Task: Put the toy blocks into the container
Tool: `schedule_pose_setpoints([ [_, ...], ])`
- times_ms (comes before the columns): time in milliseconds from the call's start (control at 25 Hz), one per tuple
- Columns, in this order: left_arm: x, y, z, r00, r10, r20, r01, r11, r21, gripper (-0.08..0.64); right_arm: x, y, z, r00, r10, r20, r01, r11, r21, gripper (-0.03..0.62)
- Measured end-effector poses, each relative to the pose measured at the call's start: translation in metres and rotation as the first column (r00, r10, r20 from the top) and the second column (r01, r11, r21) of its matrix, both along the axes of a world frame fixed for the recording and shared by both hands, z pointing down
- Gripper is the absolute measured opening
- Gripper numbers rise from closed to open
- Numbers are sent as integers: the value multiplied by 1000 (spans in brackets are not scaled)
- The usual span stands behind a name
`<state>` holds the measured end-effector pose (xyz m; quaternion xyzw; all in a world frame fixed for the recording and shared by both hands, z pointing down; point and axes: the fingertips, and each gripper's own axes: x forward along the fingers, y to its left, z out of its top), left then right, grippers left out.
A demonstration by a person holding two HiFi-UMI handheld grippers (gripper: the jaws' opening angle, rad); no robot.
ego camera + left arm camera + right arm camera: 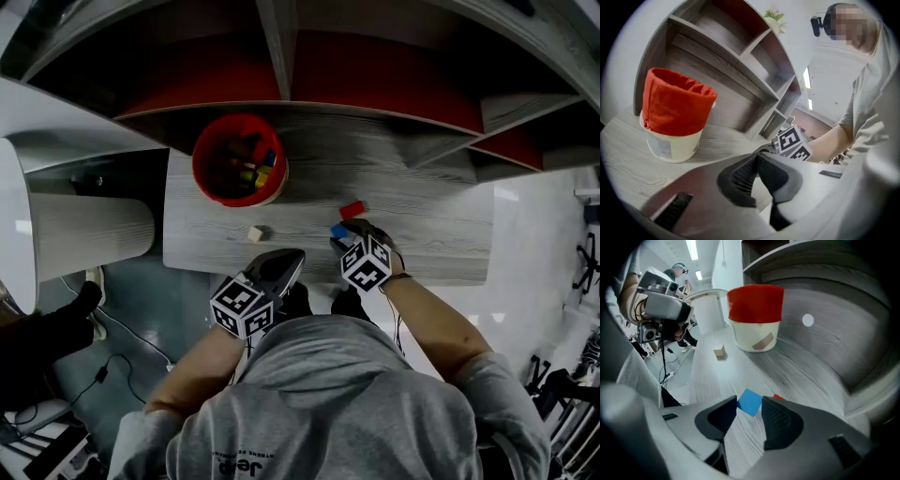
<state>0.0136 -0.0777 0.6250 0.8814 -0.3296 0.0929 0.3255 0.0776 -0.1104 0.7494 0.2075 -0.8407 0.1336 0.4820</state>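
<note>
A red-lined bucket (239,159) (677,103) (755,303) stands at the table's back left and holds several coloured blocks. My right gripper (343,240) (750,408) has its jaws closed on a blue block (338,231) (750,401) at their tips, low over the table. Just beyond it lies a red block (352,210) (778,398). A tan block (254,233) (720,352) rests in front of the bucket. My left gripper (289,258) (757,157) hangs at the table's front edge, shut and empty.
The grey wood table (422,234) backs onto a shelf unit (375,84) with red-backed compartments. A white rounded piece of furniture (84,230) stands to the left. Cables (112,328) trail on the floor below.
</note>
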Motion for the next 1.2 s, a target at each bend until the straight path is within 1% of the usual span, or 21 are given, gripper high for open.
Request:
schedule_pose_setpoints([
  [160,-15,-6,-24,1000,-9,-14,9,999,46,9,-9,-11,-43,999,7,33,-8,999,35,172],
  [320,-40,-18,-57,999,-28,-29,31,994,108,9,-27,-29,-102,997,8,76,-15,995,95,172],
  [480,-71,-35,-93,998,-47,-42,54,983,176,9,-57,-51,-160,994,-9,112,-10,987,162,172],
  [680,-110,-48,-129,997,-62,-46,71,968,241,9,-104,-70,-211,990,-54,127,24,974,227,173],
  [920,-154,-53,-160,995,-91,-41,99,952,289,9,-154,-85,-241,988,-110,107,77,960,270,175],
  [1080,-182,-51,-170,992,-121,-39,127,943,307,9,-179,-94,-246,987,-137,83,109,952,287,176],
  [1200,-197,-49,-172,989,-143,-46,151,939,309,9,-191,-98,-243,987,-149,60,126,950,284,178],
])
